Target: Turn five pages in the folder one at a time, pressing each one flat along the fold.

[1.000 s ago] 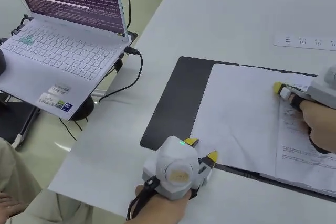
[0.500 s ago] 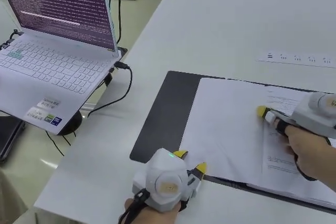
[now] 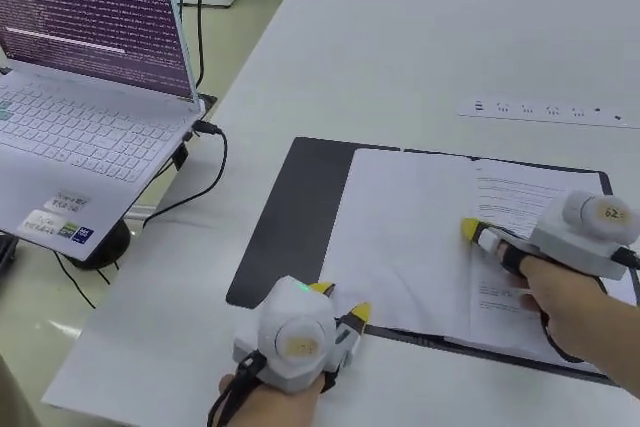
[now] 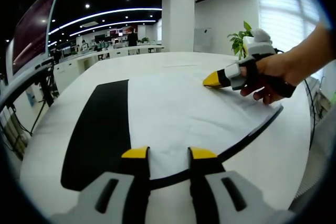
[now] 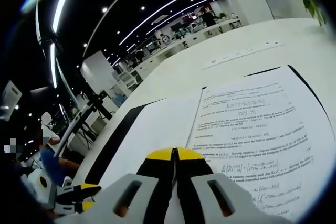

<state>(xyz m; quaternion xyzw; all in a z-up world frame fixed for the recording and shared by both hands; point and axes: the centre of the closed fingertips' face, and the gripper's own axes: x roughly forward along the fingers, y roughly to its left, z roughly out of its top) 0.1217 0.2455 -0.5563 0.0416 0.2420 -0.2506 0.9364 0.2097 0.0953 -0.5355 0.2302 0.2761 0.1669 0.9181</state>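
Observation:
A black folder (image 3: 290, 217) lies open on the white table. A blank white page (image 3: 410, 237) is turned over its left half, and a printed page (image 3: 520, 197) lies on the right. My right gripper (image 3: 470, 230) is shut, its yellow tips down on the fold between the two pages; its own view shows the gripper (image 5: 175, 154) with jaws together over that fold. My left gripper (image 3: 340, 301) stands open at the folder's near edge, with nothing between its fingers (image 4: 135, 153). The right gripper (image 4: 214, 79) also appears in the left gripper view, resting on the paper.
An open laptop (image 3: 80, 97) stands on a stand to the left, off the table, with a black cable (image 3: 200, 177) hanging beside the table edge. A white power strip (image 3: 545, 110) lies beyond the folder. Bare table (image 3: 400, 47) stretches behind.
My right gripper has slid along the fold toward the folder's near edge, staying shut. The left gripper has held its place. The head view has shifted.

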